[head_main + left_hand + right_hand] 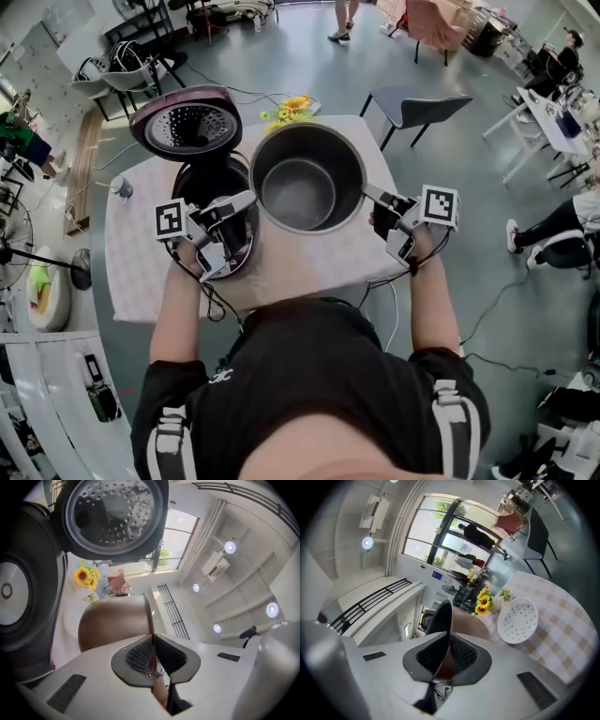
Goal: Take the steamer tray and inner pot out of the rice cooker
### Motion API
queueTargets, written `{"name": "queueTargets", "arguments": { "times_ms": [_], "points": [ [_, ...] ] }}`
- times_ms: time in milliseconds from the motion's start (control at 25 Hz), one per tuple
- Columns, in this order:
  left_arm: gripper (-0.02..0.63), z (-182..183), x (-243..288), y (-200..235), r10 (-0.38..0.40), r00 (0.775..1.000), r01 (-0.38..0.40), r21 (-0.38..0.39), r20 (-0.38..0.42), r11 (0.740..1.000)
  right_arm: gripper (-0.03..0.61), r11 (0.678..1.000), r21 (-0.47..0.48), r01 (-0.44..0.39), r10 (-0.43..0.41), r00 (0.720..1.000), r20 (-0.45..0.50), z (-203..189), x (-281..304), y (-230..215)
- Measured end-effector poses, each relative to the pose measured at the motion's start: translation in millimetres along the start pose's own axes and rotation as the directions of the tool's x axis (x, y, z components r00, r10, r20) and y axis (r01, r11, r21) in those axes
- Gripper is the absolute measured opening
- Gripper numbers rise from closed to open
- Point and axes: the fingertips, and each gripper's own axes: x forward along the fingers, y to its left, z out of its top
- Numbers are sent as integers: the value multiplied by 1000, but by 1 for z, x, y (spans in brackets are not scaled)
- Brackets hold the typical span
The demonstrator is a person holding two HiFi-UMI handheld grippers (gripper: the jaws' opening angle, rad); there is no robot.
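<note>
The metal inner pot point(305, 187) hangs in the air just right of the open rice cooker point(208, 180), held between both grippers. My left gripper point(251, 202) is shut on the pot's left rim, and in the left gripper view the thin rim point(151, 634) runs between the pads of the left gripper point(152, 657). My right gripper point(372, 196) is shut on the right rim, and in the right gripper view the pot wall point(442, 617) sits clamped in the right gripper point(445, 660). The white perforated steamer tray point(518, 619) lies on the checked cloth; the head view does not show it.
The cooker's lid point(186, 122) stands open behind its body. A small table point(141, 258) with a checked cloth carries the cooker and a vase of sunflowers point(291, 108) at its far edge. A grey chair point(417, 105) stands beyond the table's right corner.
</note>
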Motion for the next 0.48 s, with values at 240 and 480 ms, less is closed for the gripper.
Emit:
{"name": "queueTargets", "arguments": {
  "times_ms": [240, 480],
  "points": [
    [17, -13, 19, 22, 47, 999, -47, -25, -18, 999, 20, 998, -38, 40, -41, 999, -12, -6, -20, -28],
    [17, -80, 71, 52, 122, 992, -123, -37, -36, 992, 20, 988, -61, 140, -143, 989, -39, -11, -96, -87]
  ]
}}
